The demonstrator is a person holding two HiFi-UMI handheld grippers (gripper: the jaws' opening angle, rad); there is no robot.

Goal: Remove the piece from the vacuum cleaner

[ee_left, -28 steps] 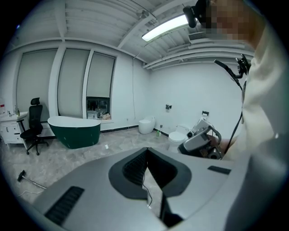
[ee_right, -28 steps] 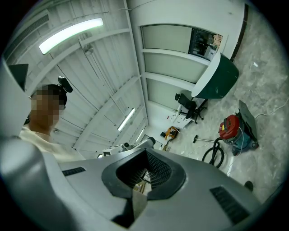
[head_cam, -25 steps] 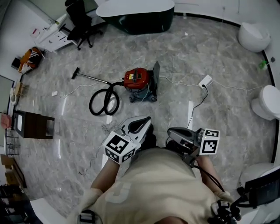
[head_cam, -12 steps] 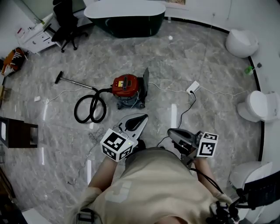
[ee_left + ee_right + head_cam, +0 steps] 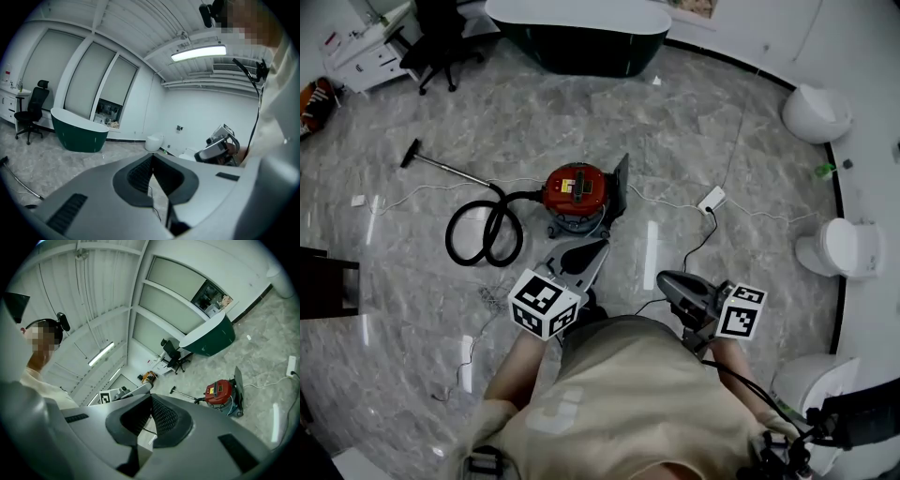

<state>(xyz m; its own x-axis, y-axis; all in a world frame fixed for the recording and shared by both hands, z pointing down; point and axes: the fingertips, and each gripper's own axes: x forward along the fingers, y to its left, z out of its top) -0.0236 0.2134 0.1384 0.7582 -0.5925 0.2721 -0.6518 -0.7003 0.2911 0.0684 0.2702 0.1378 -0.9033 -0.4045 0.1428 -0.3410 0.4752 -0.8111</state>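
**both claws shut and empty, vacuum out on the floor ahead**

the person stands on the grey marble floor point(image 5: 741, 131) with a claw in each hand, both held out in front at about waist height. the left claw point(image 5: 600, 247) has its tips pressed together with nothing between them; its own view shows the same at point(image 5: 152, 155). the right claw point(image 5: 662, 278) is fully closed too and holds nothing, its pads meeting at point(image 5: 151, 396).

the red vacuum point(image 5: 577, 187) sits on the floor at the person's 12 o'clock, just beyond the left claw's tip and apart from both claws. the right gripper view catches it at point(image 5: 219, 392). a dark flat panel point(image 5: 621, 183) stands upright against the vacuum's 3 o'clock side. the black hose point(image 5: 483, 232) lies coiled at its 9 o'clock, and the wand point(image 5: 441, 167) runs on toward 10 o'clock, ending in a small floor head.

a white cable point(image 5: 666, 204) trails from the vacuum toward 3 o'clock to a white socket block point(image 5: 711, 199). well beyond, at 12 o'clock, is a dark green tub point(image 5: 581, 37), with a black chair point(image 5: 431, 33) at 11 o'clock.
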